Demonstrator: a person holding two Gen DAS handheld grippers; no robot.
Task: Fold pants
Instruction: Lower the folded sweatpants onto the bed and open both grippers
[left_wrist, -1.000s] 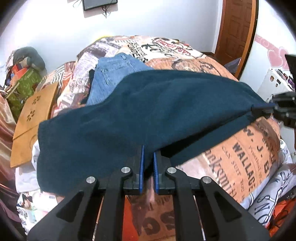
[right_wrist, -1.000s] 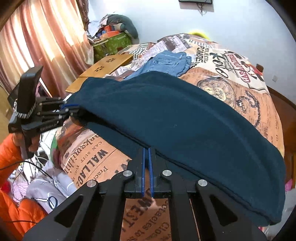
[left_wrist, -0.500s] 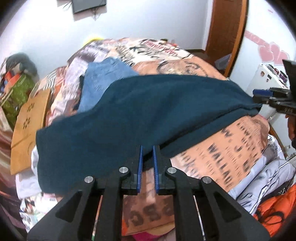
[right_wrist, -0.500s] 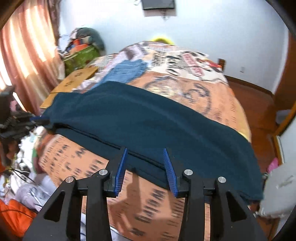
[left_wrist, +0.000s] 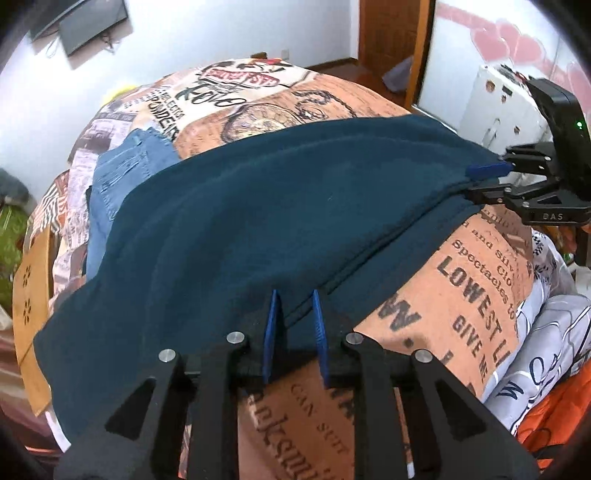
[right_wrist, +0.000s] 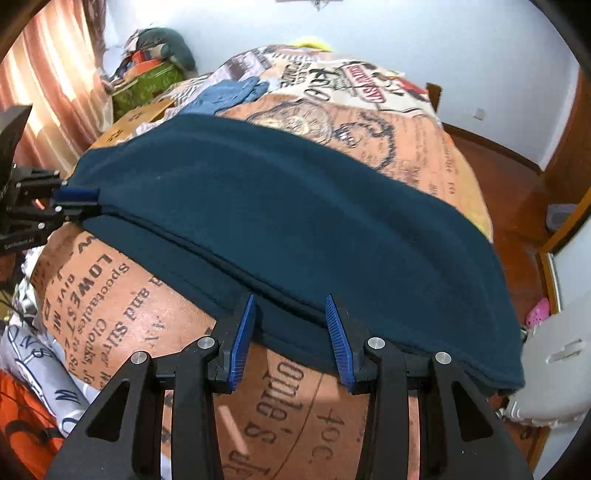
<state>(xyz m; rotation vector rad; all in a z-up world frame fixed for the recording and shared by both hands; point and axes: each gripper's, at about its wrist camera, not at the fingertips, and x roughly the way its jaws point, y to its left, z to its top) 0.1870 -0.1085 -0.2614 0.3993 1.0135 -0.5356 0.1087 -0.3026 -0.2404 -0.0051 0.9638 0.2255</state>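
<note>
Dark teal pants (left_wrist: 258, 206) (right_wrist: 295, 221) lie folded lengthwise across the printed bedspread (left_wrist: 472, 295). My left gripper (left_wrist: 293, 301) hovers over their near edge at one end. Its jaws are opening, with a narrow gap between the blue pads, and the fabric edge lies loose between them. From the right wrist view, this left gripper (right_wrist: 75, 204) sits at the pants' left corner. My right gripper (right_wrist: 290, 308) stands open over the near edge at the other end, its pads apart and not pressing the cloth. In the left wrist view this right gripper (left_wrist: 482, 181) straddles the right corner.
Folded blue jeans (left_wrist: 114, 184) (right_wrist: 229, 96) lie behind the pants. A wooden board (left_wrist: 33, 295) leans at the bed's left side. A brown door (left_wrist: 391, 33) and a white cabinet (left_wrist: 506, 96) stand to the right. Curtains (right_wrist: 48, 74) hang at the left, and white patterned bedding (left_wrist: 546, 350) hangs off the near edge.
Both grippers were shut on the pants' near edge a second ago. The right jaws opened first, then the left pads parted. Both hands shifted sideways along the edge and the pants settled on the bed.
</note>
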